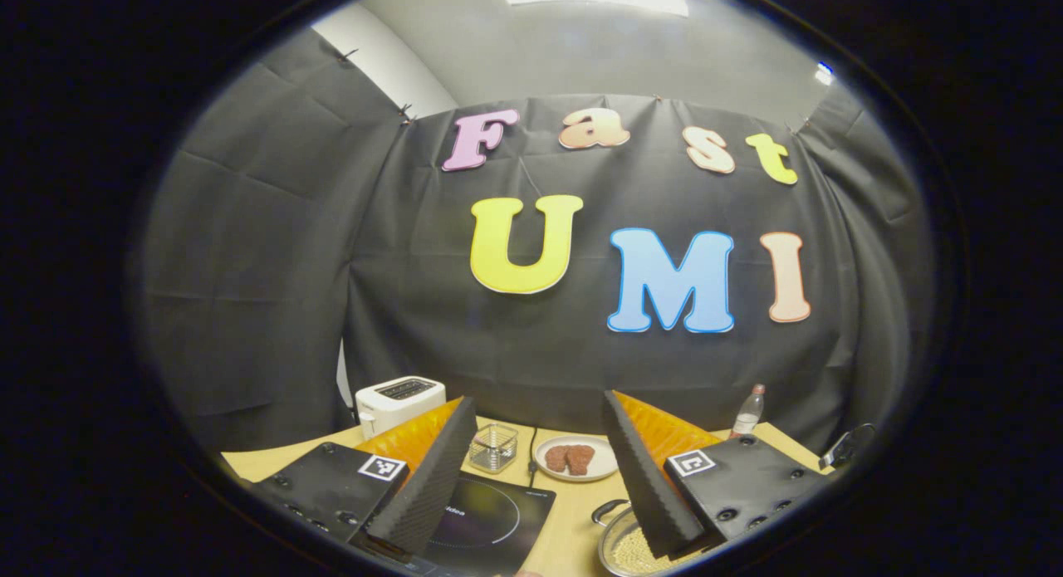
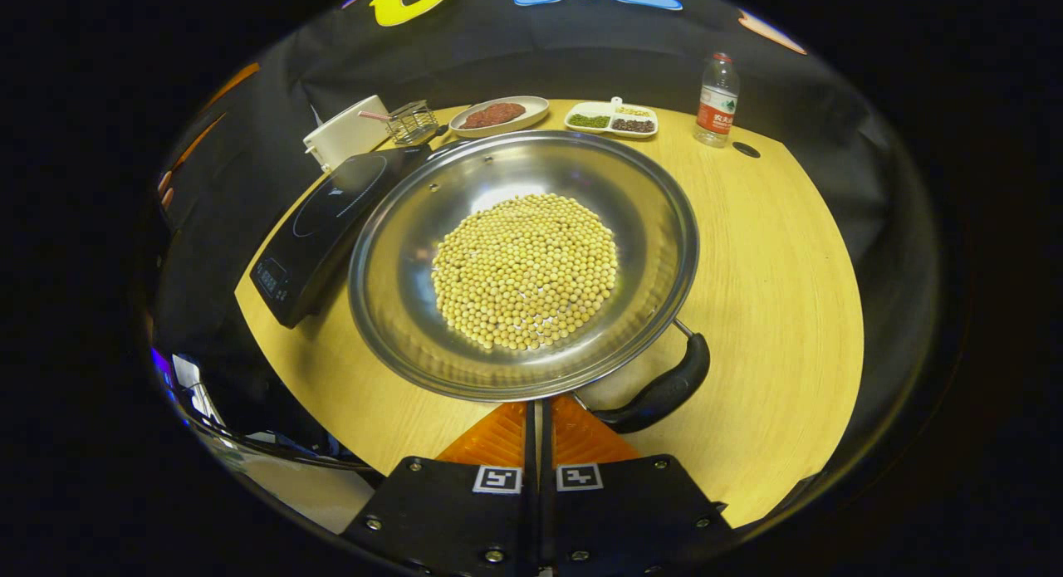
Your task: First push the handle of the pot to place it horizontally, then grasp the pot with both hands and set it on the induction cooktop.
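The pot of beans sat on the wooden surface beside the induction cooktop, the left claw wide open and empty, the right claw closed at its rim.

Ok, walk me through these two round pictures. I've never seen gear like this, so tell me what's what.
No robot arm here: a person carries a two-finger gripper in each hand, and each gripper has a fisheye camera looking out along its own fingers.

The left gripper view is aimed high, mostly at the booth's black cloth wall. Its gripper stands open, holding nothing. Below it sit a white toaster, a plate of meat, a small glass box and the induction cooktop.

The right gripper view looks down on the wooden table. The steel pot, with a layer of soybeans in it, rests beside the cooktop, not on it. Its black handle juts toward the camera. The right gripper, fingers together, sits near the pot's rim, gripping nothing. Behind stand a divided dish and a bottle.
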